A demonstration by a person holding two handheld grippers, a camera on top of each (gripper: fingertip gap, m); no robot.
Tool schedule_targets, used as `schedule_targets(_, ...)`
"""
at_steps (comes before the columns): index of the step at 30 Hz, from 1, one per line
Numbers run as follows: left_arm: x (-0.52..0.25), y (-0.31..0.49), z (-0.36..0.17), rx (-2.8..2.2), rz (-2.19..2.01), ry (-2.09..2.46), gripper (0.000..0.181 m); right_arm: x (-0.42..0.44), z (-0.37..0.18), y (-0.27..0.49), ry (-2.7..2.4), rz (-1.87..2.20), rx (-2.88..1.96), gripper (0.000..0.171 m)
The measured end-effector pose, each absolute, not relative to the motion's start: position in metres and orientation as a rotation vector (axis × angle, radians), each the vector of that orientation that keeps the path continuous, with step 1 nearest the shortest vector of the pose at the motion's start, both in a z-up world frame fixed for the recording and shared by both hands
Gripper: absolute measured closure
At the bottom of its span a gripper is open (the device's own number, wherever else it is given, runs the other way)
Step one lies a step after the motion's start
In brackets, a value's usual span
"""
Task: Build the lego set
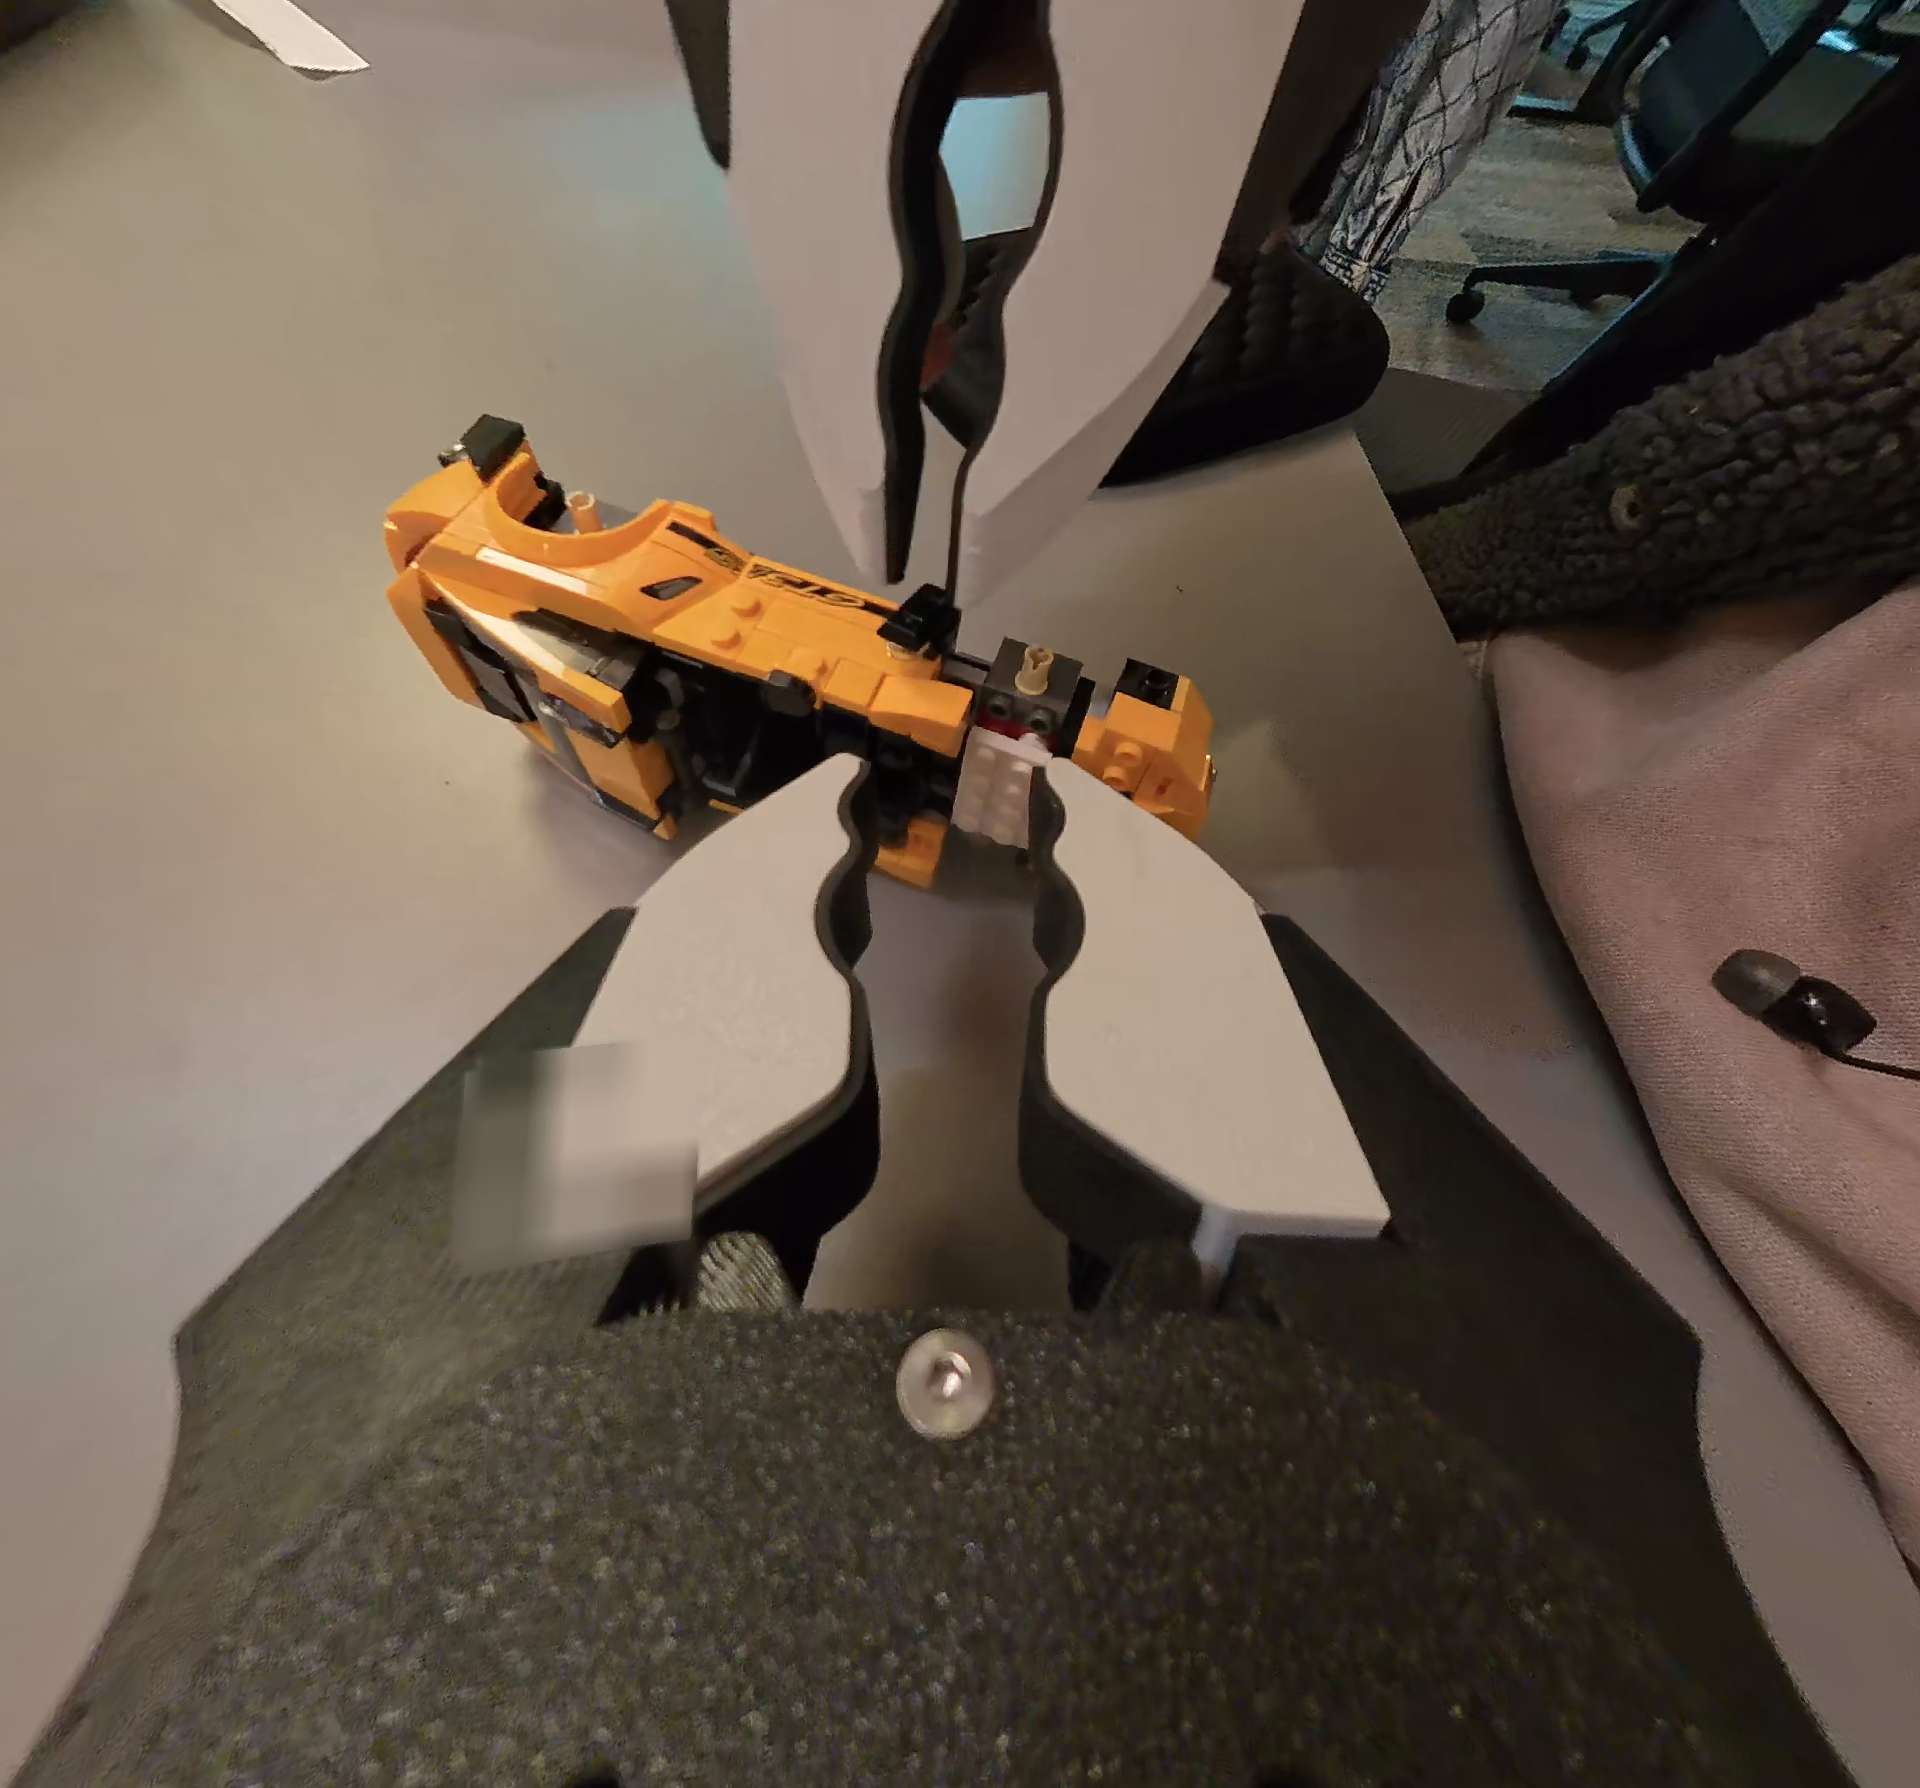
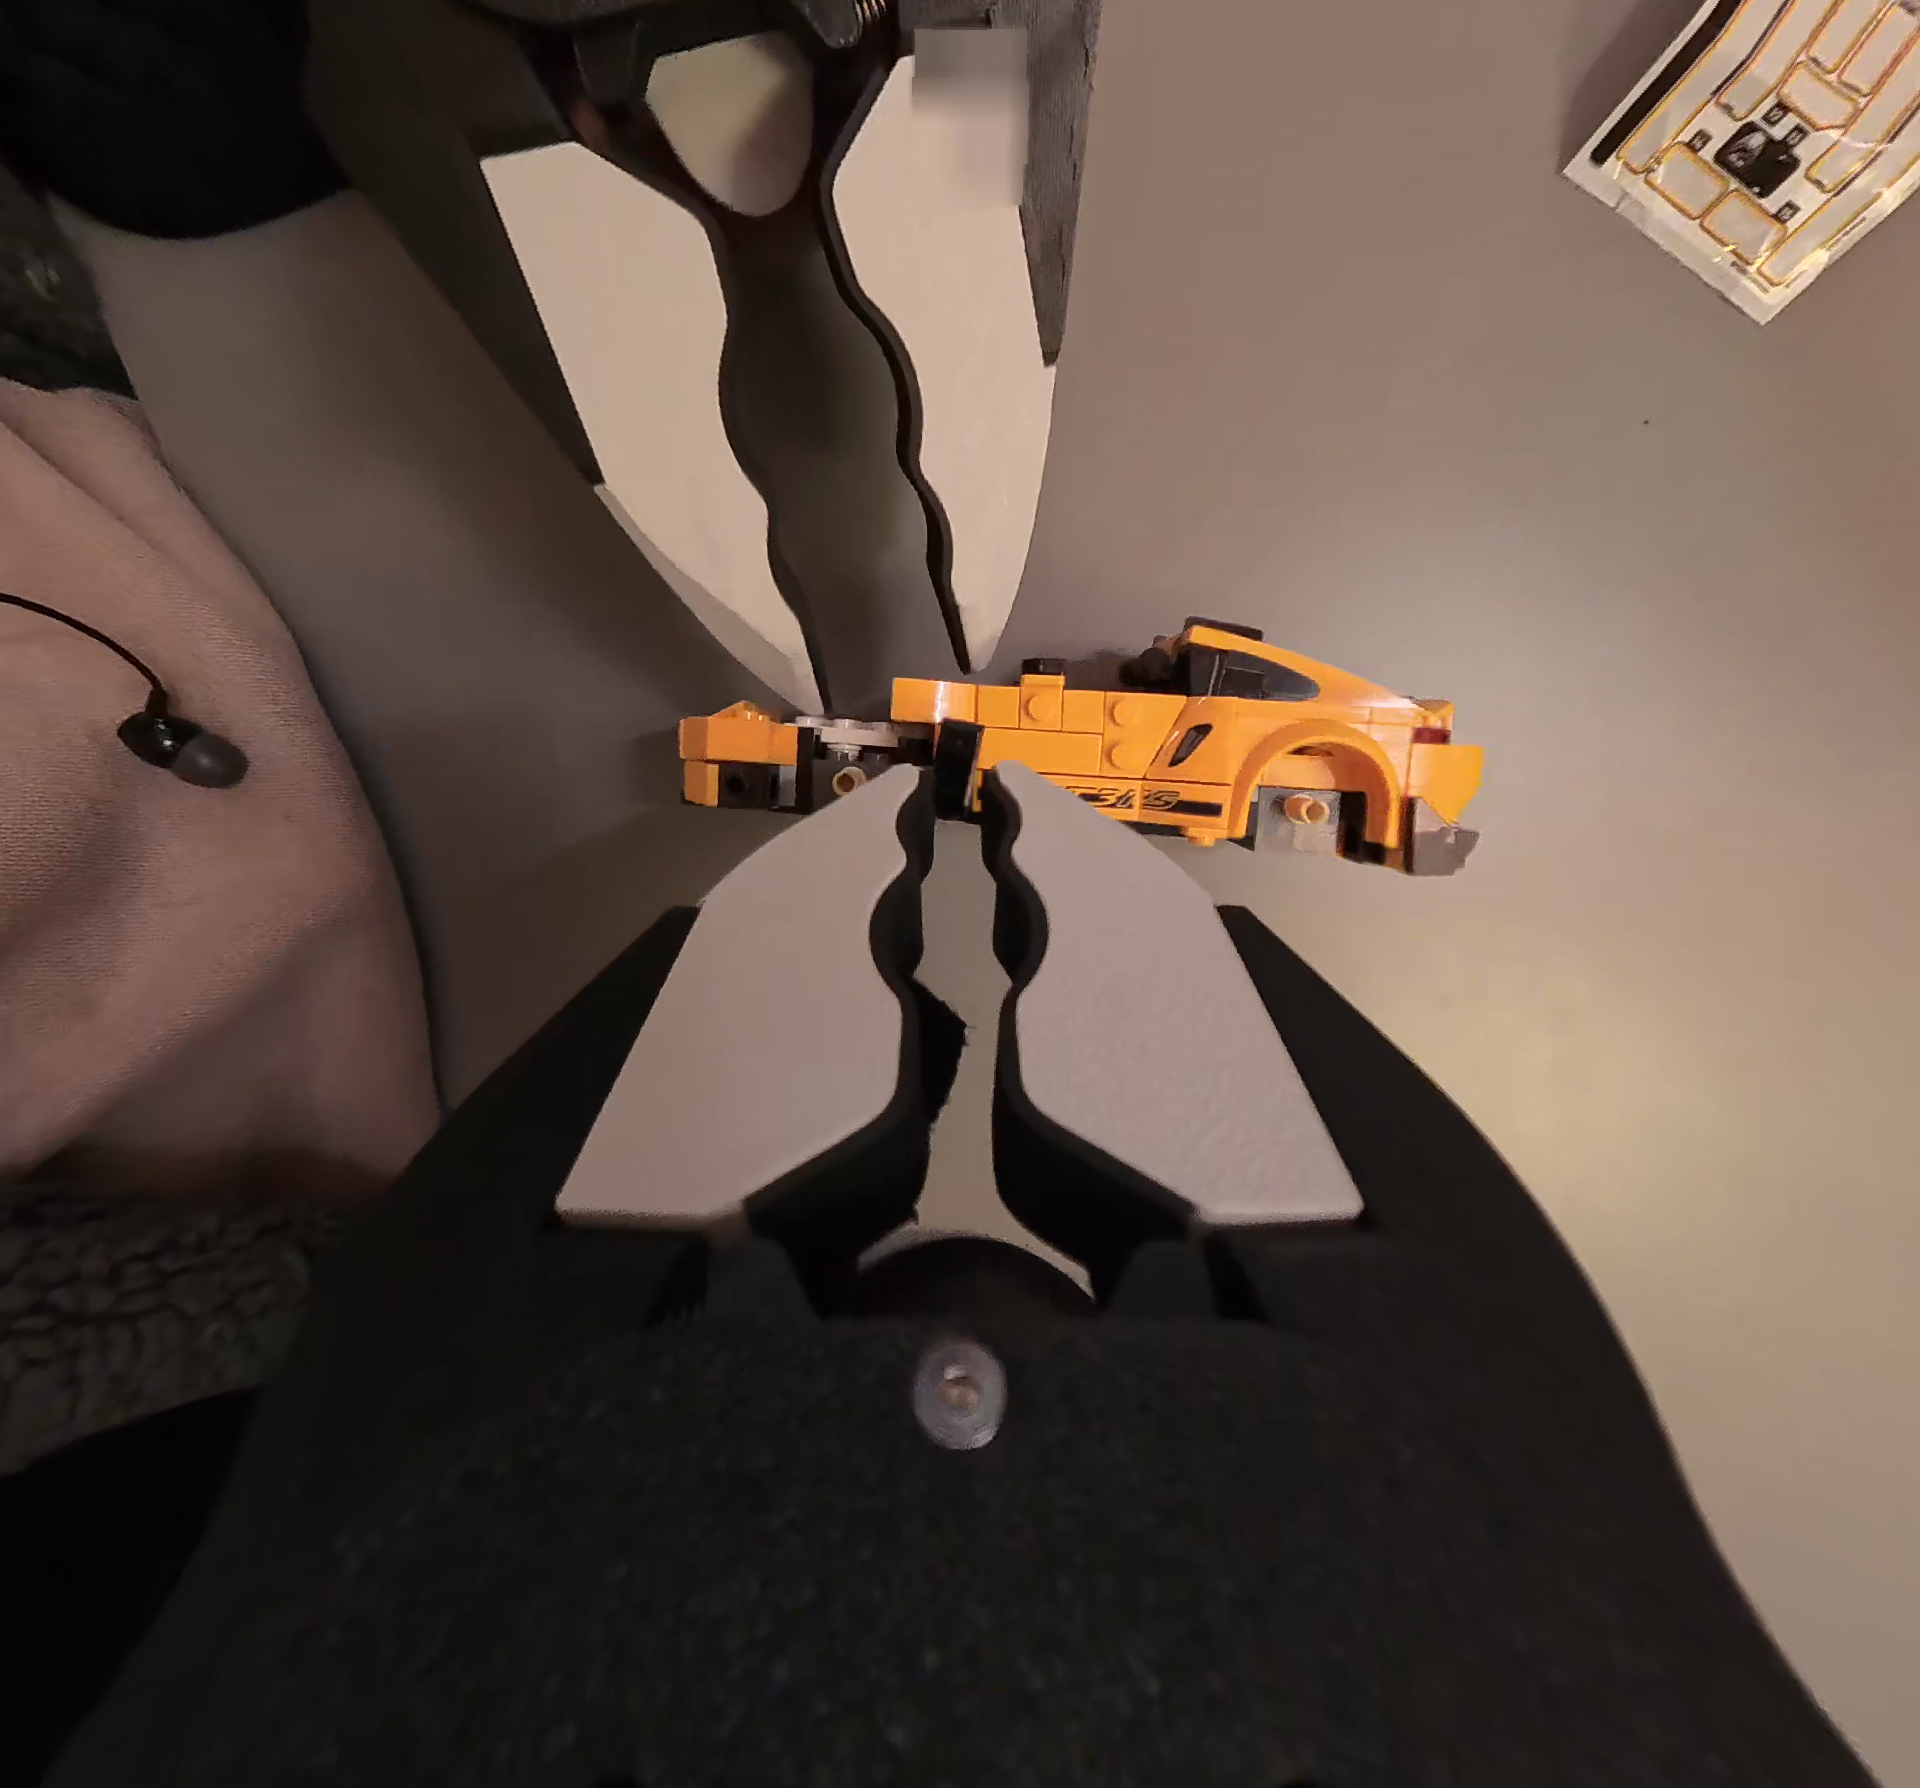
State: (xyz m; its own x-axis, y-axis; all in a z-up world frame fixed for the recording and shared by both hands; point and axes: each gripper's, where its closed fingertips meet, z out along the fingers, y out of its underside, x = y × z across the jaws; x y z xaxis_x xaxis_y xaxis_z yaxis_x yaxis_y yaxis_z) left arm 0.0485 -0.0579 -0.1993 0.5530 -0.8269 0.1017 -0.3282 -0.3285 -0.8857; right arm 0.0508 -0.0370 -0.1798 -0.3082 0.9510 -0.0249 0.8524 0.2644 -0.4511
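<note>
A: Left gripper [image 1: 951,782] was nearest, jaws closed around the orange car [image 1: 727,658] lying on the grey table [image 1: 260,491].

B: Beyond, right gripper [image 2: 956,788] pinched a black piece [image 2: 954,770]. Off-angle push probably pops bricks.

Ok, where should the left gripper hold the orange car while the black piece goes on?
Across the low front section of the orange car, by the white bricks, approaching from its roof side. It lies on its side, so flat faces sit there; the rear is curved.
</note>
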Motion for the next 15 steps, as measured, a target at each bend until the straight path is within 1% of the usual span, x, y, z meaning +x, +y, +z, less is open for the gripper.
schedule_targets(15, 0.0514, -0.0591, -0.2015, -1.902, -0.712, 0.949, 0.155, 0.0546, -0.1862, -0.0372, -2.467, 0.375, -1.731, 0.164)
